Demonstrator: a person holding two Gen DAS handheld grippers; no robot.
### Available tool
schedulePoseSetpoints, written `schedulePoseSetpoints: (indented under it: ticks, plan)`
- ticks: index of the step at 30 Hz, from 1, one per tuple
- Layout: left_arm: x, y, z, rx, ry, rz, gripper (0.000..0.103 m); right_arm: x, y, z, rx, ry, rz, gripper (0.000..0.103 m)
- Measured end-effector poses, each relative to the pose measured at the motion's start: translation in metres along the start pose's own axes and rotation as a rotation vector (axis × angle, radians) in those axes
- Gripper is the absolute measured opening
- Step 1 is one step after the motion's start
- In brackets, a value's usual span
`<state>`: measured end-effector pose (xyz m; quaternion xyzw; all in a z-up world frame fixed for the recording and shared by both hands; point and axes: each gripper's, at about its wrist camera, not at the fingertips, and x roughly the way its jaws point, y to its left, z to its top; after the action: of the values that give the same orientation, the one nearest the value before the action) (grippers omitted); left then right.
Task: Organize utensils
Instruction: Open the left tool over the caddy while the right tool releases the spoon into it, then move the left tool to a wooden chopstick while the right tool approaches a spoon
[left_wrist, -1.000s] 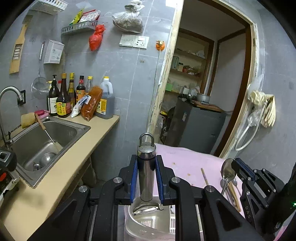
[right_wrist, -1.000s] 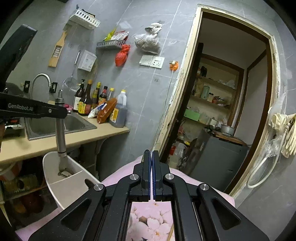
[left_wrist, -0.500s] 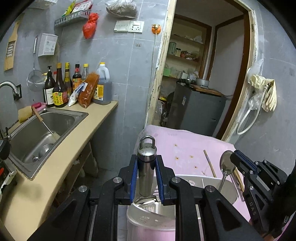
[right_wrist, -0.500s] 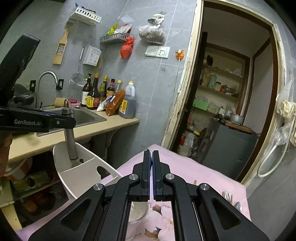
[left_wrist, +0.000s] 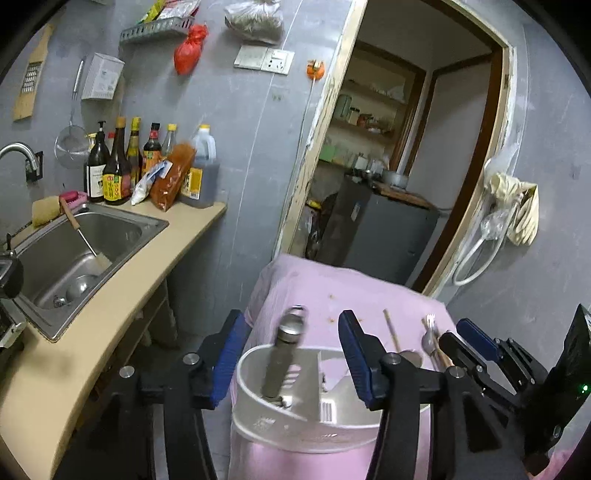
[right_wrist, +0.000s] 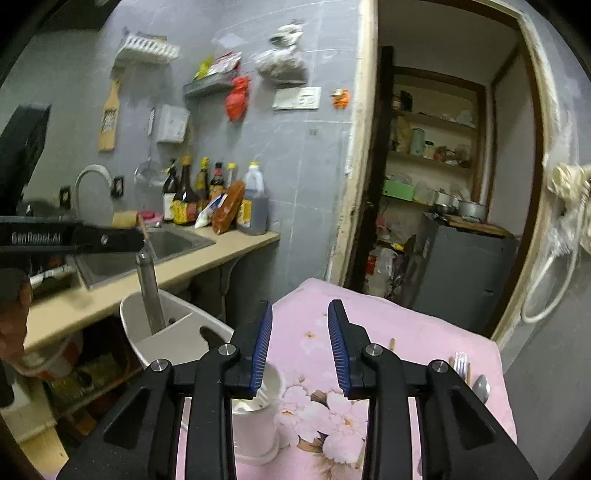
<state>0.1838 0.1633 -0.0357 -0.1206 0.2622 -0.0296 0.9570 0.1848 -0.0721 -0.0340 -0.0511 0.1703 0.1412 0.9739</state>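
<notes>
A steel utensil with a loop-ended handle (left_wrist: 284, 354) leans in the white utensil holder (left_wrist: 332, 424) at the near edge of the pink table. My left gripper (left_wrist: 290, 321) straddles it, jaws opening, and the blue pads stand well apart from the handle. In the right wrist view the same handle (right_wrist: 149, 291) stands in the holder (right_wrist: 173, 339), just under one of the left fingers (right_wrist: 92, 239). My right gripper (right_wrist: 299, 332) hovers over the floral cloth, jaws opening with nothing between them. A fork (right_wrist: 460, 360), a spoon (right_wrist: 480, 386) and chopsticks (left_wrist: 391, 330) lie on the cloth to the right.
A counter with a steel sink (left_wrist: 85, 251) and bottles (left_wrist: 118, 173) runs along the left. A doorway (left_wrist: 406, 166) opens behind the table (left_wrist: 332, 284). A white cylindrical piece (right_wrist: 255, 406) sits under the right gripper's left finger.
The left jaws have spread and released the steel utensil, which now tilts inside the holder. The right jaws went from shut to parted, and that gripper moved over the table.
</notes>
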Motion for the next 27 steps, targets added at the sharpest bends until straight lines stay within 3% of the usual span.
schedulePoseSetpoints:
  ticks: [2, 11, 13, 19, 27]
  plan:
    - [-0.003, -0.009, 0.003, 0.007, -0.009, 0.010, 0.053, -0.010, -0.016, 0.007, 0.045, -0.017, -0.025, 0.049]
    - [-0.018, -0.079, 0.016, 0.064, -0.135, 0.022, 0.097, -0.063, -0.095, 0.039, 0.127, -0.119, -0.181, 0.094]
    - [-0.019, -0.094, 0.017, 0.069, -0.165, 0.026, 0.101, -0.073, -0.111, 0.043, 0.118, -0.138, -0.224, 0.100]
    - [-0.008, -0.146, 0.009, 0.089, -0.229, 0.028, 0.103, -0.087, -0.146, 0.044, 0.062, -0.155, -0.321, 0.102]
    - [0.022, -0.209, -0.006, 0.157, -0.250, 0.025, 0.103, -0.084, -0.193, 0.031, 0.063, -0.153, -0.366, 0.102]
